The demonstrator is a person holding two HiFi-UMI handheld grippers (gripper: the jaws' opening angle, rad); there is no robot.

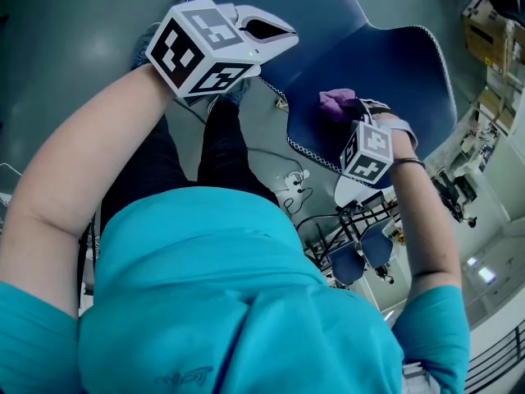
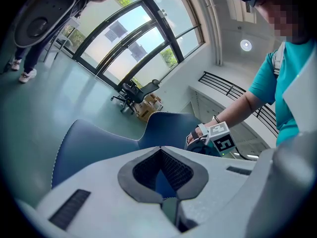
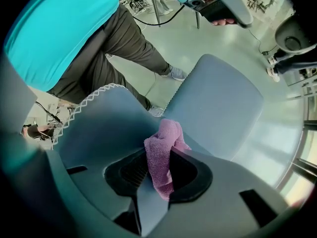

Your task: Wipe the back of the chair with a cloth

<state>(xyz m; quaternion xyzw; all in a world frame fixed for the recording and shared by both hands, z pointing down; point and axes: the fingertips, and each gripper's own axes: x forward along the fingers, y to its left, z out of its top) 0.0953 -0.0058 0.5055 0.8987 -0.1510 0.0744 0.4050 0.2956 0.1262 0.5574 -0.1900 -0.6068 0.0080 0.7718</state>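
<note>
A person in a teal shirt stood over a blue chair [image 1: 402, 60], seen from a head camera looking steeply down, with a gripper in each hand.

The right gripper [image 1: 354, 112] was held against the chair's blue shell, close to its white-stitched edge. Its tongs were clamped on a pink cloth [image 1: 337, 102], which bunched out past their tips and lay against the blue surface. In the right gripper view the cloth [image 3: 166, 142] hung folded between the dark pads of the right gripper [image 3: 168, 156], its top end reaching towards the crease where the two panels of the chair [image 3: 218, 108] met. Whether the cloth lay on the back or the seat could not be told.

The left gripper [image 1: 285, 36] was raised above the chair, well apart from the cloth, with its marker cube turned towards the camera. In the left gripper view the tongs of the left gripper [image 2: 159, 150] were together at the tips with nothing between them; only a bit of the chair [image 2: 99, 143] showed through the hollow of the pads.

Beyond the chair in that view, a black office chair [image 2: 132, 90] stood beside cardboard boxes [image 2: 148, 104] in front of tall windows [image 2: 133, 38]. Cables [image 1: 292, 183] lay on the grey-green floor [image 1: 74, 48] near the person's dark trouser legs [image 1: 217, 142].
</note>
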